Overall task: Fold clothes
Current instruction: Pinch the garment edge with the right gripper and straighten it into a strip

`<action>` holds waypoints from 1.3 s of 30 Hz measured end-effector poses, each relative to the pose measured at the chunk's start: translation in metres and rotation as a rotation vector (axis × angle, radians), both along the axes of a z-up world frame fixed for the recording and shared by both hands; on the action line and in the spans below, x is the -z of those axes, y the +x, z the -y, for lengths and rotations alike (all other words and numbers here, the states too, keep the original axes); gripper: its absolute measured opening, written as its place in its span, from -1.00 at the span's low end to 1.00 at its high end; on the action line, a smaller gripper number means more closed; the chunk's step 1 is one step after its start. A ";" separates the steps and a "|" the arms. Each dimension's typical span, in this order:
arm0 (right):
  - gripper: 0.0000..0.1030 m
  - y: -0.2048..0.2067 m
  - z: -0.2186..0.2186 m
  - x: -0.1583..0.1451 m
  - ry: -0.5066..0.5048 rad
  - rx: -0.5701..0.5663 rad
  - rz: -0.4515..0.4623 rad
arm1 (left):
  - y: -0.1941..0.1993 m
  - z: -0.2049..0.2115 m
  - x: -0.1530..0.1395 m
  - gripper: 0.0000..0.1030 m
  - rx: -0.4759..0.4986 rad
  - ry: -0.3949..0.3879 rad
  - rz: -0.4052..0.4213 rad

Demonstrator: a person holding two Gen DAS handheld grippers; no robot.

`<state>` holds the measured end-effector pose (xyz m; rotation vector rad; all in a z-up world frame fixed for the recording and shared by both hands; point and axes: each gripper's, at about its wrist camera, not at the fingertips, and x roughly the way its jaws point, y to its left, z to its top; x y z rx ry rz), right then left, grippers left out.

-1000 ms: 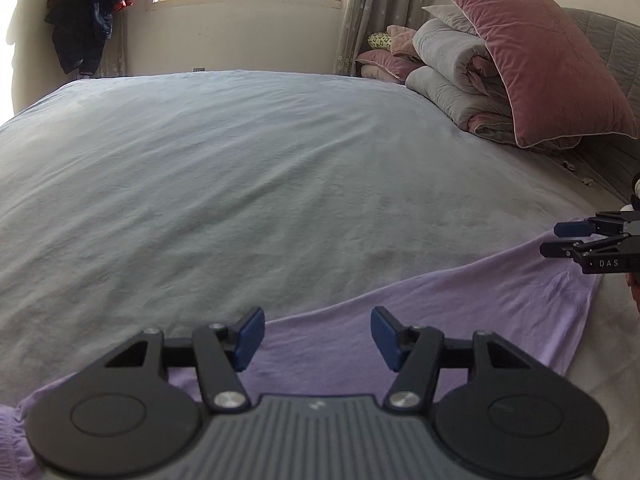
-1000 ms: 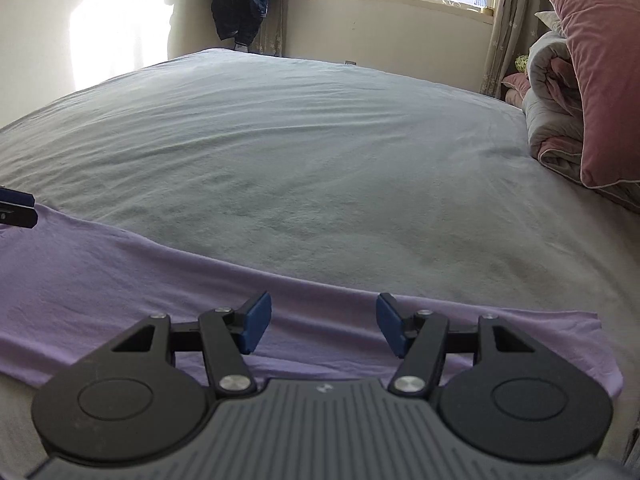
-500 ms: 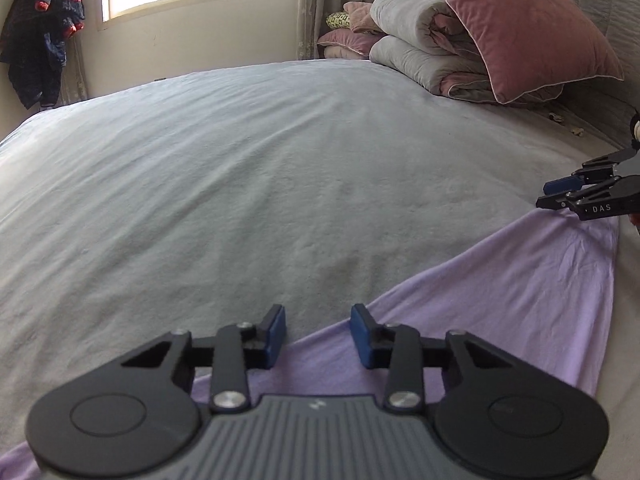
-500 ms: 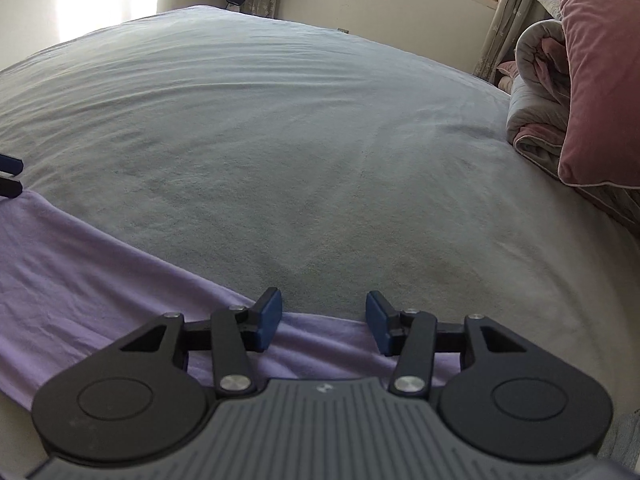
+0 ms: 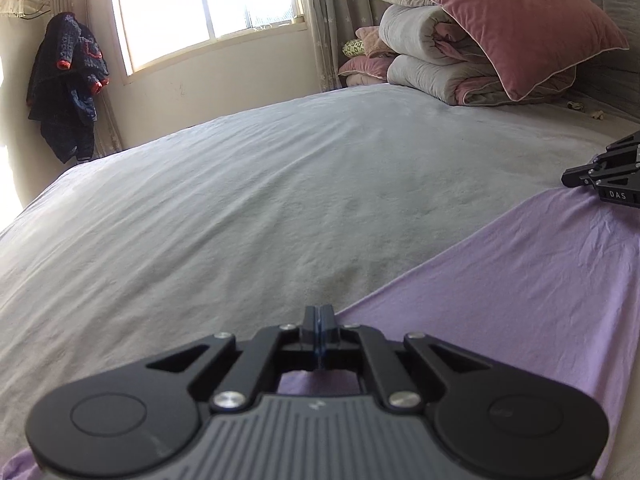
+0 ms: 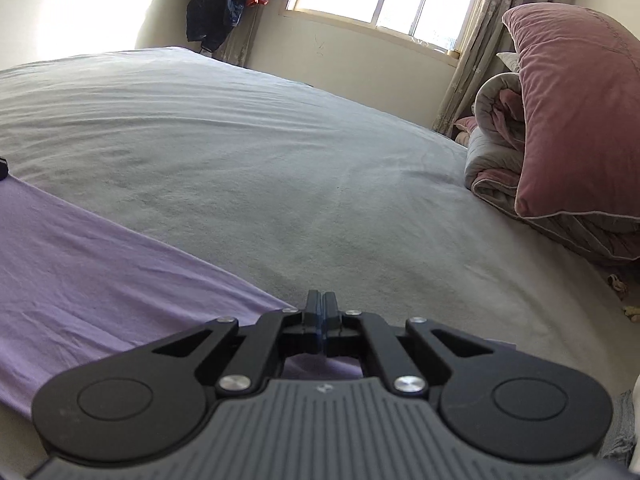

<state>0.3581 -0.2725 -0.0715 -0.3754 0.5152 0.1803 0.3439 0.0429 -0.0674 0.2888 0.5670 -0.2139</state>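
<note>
A lilac garment [image 5: 520, 280] lies flat on the near part of the grey bed, its far edge a straight line. In the left wrist view my left gripper [image 5: 319, 314] has its blue pads pressed together right on that far edge, cloth showing beneath the jaws. My right gripper [image 6: 321, 300] is likewise shut on the same edge of the lilac garment [image 6: 100, 264], near its right end. The right gripper [image 5: 570, 178] also shows at the far right of the left wrist view, at the garment's corner. Only a dark tip of the left gripper [image 6: 2, 168] shows in the right wrist view.
The grey bedspread [image 5: 240, 200] stretches ahead to the wall under the window. Folded quilts [image 5: 432, 60] and a pink pillow [image 5: 508, 20] are stacked at the headboard on the right. A dark jacket [image 5: 68, 88] hangs in the far corner.
Both grippers went from open to shut, dropping onto the far edge of the lilac garment. Both views tilted and moved forward a little.
</note>
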 end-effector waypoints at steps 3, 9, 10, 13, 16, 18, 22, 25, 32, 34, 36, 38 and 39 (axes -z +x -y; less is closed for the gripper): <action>-0.83 0.004 0.000 -0.002 -0.022 0.020 -0.014 | -0.002 0.001 -0.005 -0.89 -0.010 0.013 -0.004; -0.06 -0.018 0.020 -0.020 0.082 0.083 -0.012 | -0.024 -0.006 -0.024 0.14 0.008 -0.061 -0.015; -0.05 -0.026 0.023 -0.022 0.097 0.079 -0.028 | -0.030 -0.005 -0.027 0.18 0.028 -0.067 -0.028; -0.05 -0.036 0.035 -0.020 0.145 0.091 -0.089 | -0.047 0.000 -0.027 0.34 0.099 -0.096 -0.089; 0.10 -0.039 0.051 -0.015 0.205 0.132 -0.144 | -0.057 0.009 -0.012 0.41 0.157 -0.069 -0.189; 0.12 -0.037 0.060 -0.017 0.231 0.176 -0.157 | -0.065 0.013 -0.011 0.41 0.161 -0.035 -0.154; 0.12 -0.032 0.065 -0.032 0.224 0.177 -0.121 | -0.064 0.023 -0.021 0.40 0.185 -0.090 -0.129; 0.12 -0.016 0.069 -0.039 0.238 0.171 -0.108 | -0.056 0.044 -0.023 0.39 0.232 -0.142 -0.131; -0.06 0.023 0.066 -0.025 0.169 0.081 -0.192 | -0.044 0.102 -0.012 0.38 0.379 -0.206 -0.166; -0.10 0.028 0.064 -0.016 0.134 0.044 -0.218 | -0.043 0.114 -0.005 0.38 0.393 -0.209 -0.192; -0.58 0.028 0.065 -0.015 0.160 0.015 -0.215 | -0.047 0.123 0.002 0.46 0.393 -0.189 -0.172; -0.97 0.031 0.069 -0.016 0.195 0.003 -0.217 | -0.050 0.127 0.004 0.50 0.395 -0.176 -0.157; -0.98 0.031 0.070 -0.017 0.205 0.006 -0.205 | -0.050 0.126 0.004 0.51 0.392 -0.184 -0.157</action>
